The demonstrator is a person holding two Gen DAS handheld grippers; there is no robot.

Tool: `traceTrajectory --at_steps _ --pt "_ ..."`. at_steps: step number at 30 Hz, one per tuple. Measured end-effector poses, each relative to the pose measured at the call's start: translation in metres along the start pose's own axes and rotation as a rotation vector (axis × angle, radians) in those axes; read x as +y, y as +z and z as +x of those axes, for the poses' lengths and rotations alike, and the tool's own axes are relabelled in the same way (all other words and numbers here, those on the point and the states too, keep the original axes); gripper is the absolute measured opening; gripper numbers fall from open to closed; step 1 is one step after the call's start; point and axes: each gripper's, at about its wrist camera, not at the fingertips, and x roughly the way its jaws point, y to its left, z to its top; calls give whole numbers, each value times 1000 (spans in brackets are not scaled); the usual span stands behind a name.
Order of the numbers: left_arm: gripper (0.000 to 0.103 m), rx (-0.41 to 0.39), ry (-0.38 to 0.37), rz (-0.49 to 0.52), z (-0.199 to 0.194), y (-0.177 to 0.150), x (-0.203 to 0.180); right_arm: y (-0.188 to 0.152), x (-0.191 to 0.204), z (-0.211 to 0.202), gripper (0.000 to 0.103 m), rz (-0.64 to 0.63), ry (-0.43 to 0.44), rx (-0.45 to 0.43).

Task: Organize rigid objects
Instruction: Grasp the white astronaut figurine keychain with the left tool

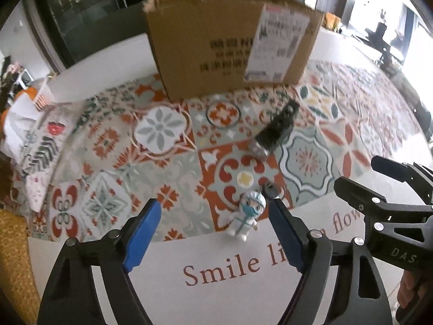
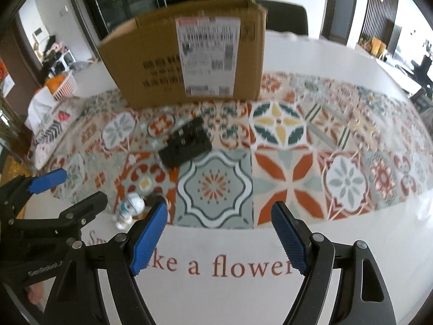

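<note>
A small white figurine (image 1: 247, 216) with a blue mask and cap lies on the tablecloth's white border, between the blue pads of my left gripper (image 1: 213, 205) and close to the right-hand pad. The jaws stand apart and do not press on it. In the right wrist view the figurine (image 2: 130, 208) sits just left of my right gripper (image 2: 219, 205), which is open over bare cloth with nothing between its pads. A black ridged block (image 1: 278, 128) (image 2: 186, 143) lies farther back on the patterned tiles. A small dark piece (image 1: 270, 189) rests by the figurine's head.
A cardboard box (image 1: 216, 43) (image 2: 189, 54) with a shipping label stands at the back of the table. Bunched patterned cloth (image 1: 40, 146) lies at the far left edge. The right gripper (image 1: 357, 172) shows at the right of the left wrist view.
</note>
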Motion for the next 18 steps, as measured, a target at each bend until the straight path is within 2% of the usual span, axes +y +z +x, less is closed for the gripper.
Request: traceTrajectory --at_steps 7,9,16,18 --pt "77 54 -19 34 22 0 -4 -8 0 17 79 -10 -15 50" --pt "71 71 -19 43 28 1 -6 -9 -1 21 79 -9 -20 64" --pt "67 95 -49 61 38 5 -10 -11 -7 32 79 4 -25 96" --pt "63 105 -60 61 42 5 -11 -11 -9 34 79 11 -24 102"
